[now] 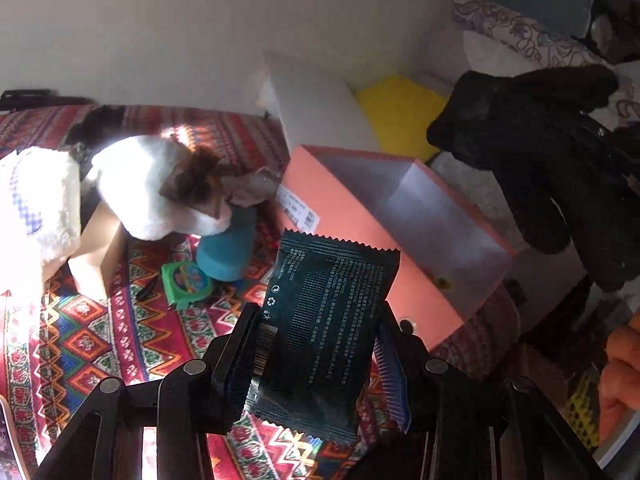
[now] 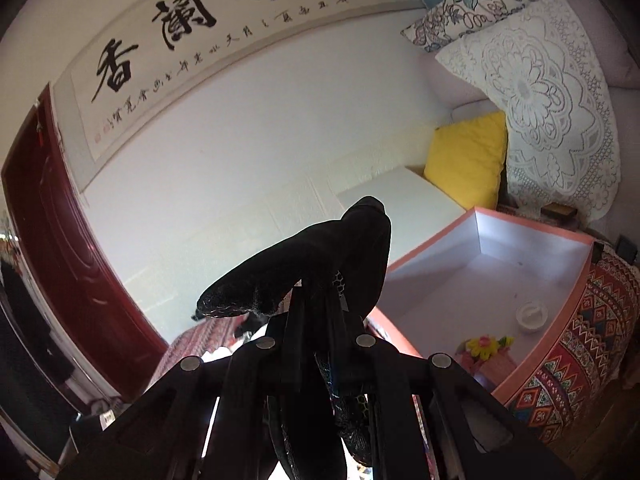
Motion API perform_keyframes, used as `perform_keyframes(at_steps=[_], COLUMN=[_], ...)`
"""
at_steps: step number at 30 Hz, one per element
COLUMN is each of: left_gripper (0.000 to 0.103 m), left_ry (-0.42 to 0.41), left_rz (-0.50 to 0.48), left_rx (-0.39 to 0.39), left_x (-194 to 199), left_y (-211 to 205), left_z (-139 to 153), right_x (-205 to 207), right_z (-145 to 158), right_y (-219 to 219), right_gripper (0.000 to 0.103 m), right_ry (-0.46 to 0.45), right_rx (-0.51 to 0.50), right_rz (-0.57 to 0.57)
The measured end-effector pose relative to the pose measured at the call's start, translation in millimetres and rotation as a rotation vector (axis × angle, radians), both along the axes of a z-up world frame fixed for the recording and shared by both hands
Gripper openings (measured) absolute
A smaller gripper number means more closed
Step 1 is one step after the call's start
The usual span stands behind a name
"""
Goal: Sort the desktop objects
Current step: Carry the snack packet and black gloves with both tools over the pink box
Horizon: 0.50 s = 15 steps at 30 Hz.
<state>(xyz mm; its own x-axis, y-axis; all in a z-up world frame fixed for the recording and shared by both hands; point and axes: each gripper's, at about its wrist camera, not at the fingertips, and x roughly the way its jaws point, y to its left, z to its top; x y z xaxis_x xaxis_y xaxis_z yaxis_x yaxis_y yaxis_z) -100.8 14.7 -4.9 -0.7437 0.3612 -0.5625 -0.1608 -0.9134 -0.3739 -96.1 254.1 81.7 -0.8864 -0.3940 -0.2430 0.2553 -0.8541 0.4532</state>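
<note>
Close to our left camera, we see our left gripper (image 1: 316, 344) with its jaws squeezed on a dark green, shiny plastic snack packet (image 1: 320, 332) with zigzag ends. We hold it up above the counter (image 1: 80, 344), which wears a bright red patterned cloth. Just behind the packet stands an open pink cardboard box (image 1: 340, 216) with pale grey inside walls. A black knitted glove (image 1: 532, 152) hangs over the box's right side. Further left lie a teal cup (image 1: 228, 248) on its side, a small green toy (image 1: 187, 282) and a white fluffy thing (image 1: 148, 184).

Close to our right camera, our right gripper (image 2: 320, 312) has its jaws shut tight on that black glove (image 2: 304, 276). The pink box (image 2: 540, 324) sits just to the right, with a small white round lid (image 2: 531, 316) and a little yellow flower toy (image 2: 486, 346) inside.

We think both things are on their way to the box. Next we need to bring each one over the opening, then let go.
</note>
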Motion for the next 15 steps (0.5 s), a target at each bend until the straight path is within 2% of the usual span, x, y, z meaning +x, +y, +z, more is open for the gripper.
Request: perform_keyframes(at_steps=[4,8,11,15], left_gripper=[0.046,0.046,0.046,0.046], left_ry=[0.048,0.067,0.082,0.101], left_rz=[-0.035,-0.062,-0.081,-0.108], left_rx=[-0.007,-0.014,-0.019,-0.025], left_x=[-7,-24,-37,-55], left_y=[26,47,64,85], left_z=[23,32,40,50], right_x=[2,2,2,-10], right_z=[32,54,55,45], right_y=[25,51,66,83], right_gripper=[0.010,0.010,0.010,0.010], right_ry=[0.090,0.160,0.174,0.136], right_rx=[-0.074,-0.128,-0.133,-0.140], right_rz=[-0.032,-0.058,-0.082,-0.091])
